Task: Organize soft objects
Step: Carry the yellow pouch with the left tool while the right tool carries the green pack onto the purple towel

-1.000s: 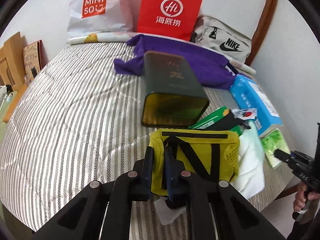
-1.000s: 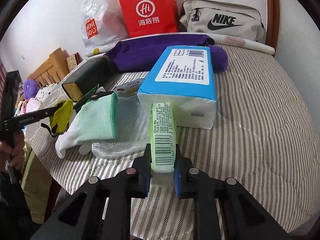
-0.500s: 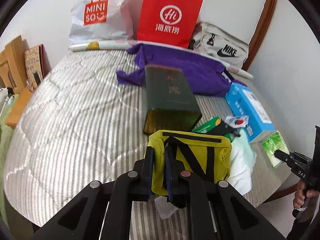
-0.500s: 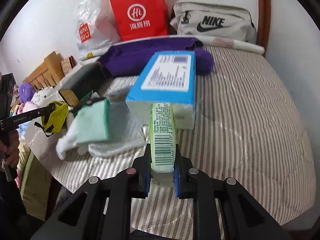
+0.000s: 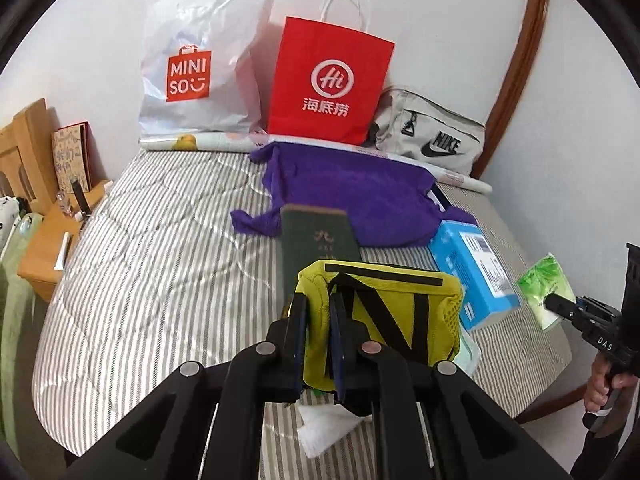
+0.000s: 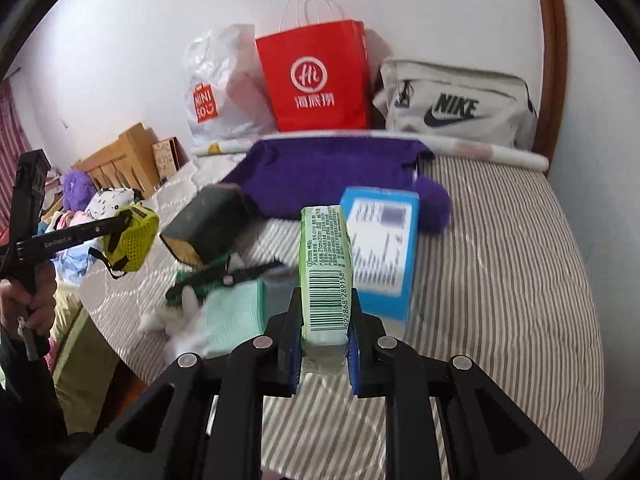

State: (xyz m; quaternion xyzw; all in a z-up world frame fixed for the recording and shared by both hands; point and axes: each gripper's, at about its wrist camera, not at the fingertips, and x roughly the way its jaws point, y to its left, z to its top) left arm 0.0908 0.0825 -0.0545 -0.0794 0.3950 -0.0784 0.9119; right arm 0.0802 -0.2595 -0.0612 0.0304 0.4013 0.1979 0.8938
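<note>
My left gripper (image 5: 318, 340) is shut on a yellow mesh pouch (image 5: 380, 312) with black straps, held above the striped bed (image 5: 160, 248). The pouch also shows in the right wrist view (image 6: 130, 238). My right gripper (image 6: 323, 344) is shut on a green tissue pack (image 6: 326, 272), lifted off the bed. The pack also shows in the left wrist view (image 5: 546, 288). A blue tissue box (image 6: 380, 252), a purple cloth (image 6: 332, 176), a mint green cloth (image 6: 236, 316) and a white glove (image 6: 176, 320) lie on the bed.
A dark green box (image 5: 316, 244) lies mid-bed. A red paper bag (image 5: 328, 84), a white Miniso bag (image 5: 196, 68) and a grey Nike bag (image 5: 432, 136) stand at the wall. A wooden bedside unit (image 5: 52, 240) is at the left.
Both grippers have risen and pulled back from the bed, each carrying its object. The tissue pack is off the blue box; the pouch is higher above the dark box.
</note>
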